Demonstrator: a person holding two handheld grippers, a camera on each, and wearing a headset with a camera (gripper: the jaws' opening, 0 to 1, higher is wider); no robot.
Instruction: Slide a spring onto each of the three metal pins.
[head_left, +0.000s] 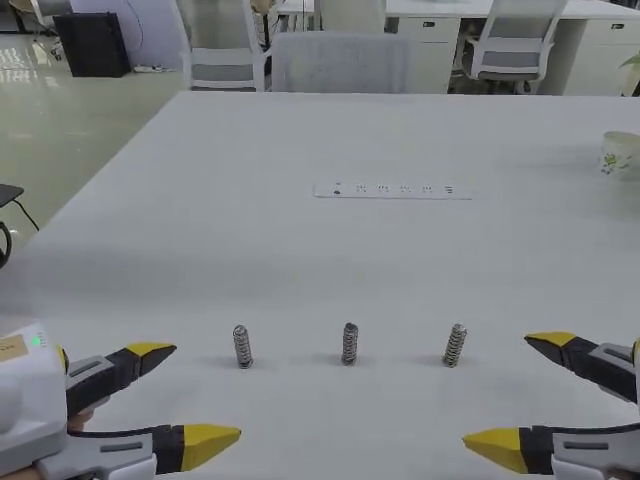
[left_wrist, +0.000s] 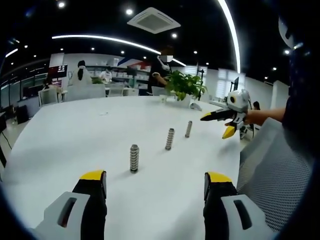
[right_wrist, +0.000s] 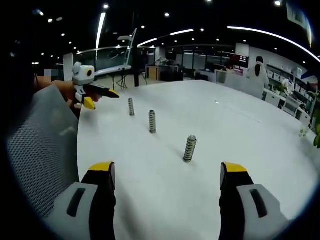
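Note:
Three upright pins stand in a row on the white table, each wearing a spring: the left spring (head_left: 242, 346) (left_wrist: 134, 158), the middle spring (head_left: 349, 343) (left_wrist: 170, 138) and the right spring (head_left: 455, 344) (right_wrist: 189, 147). My left gripper (head_left: 185, 392) (left_wrist: 155, 182) is open at the near left, its yellow-tipped jaws wide apart and holding nothing. On the near right my right gripper (head_left: 520, 395) (right_wrist: 167, 172) is open as well, with nothing between its jaws. Both grippers sit apart from the springs.
A flush power strip (head_left: 392, 190) lies in the table's middle. A cup (head_left: 620, 155) stands at the far right edge. Office chairs (head_left: 340, 62) line the far side. A potted plant (left_wrist: 184, 85) stands at one end of the table.

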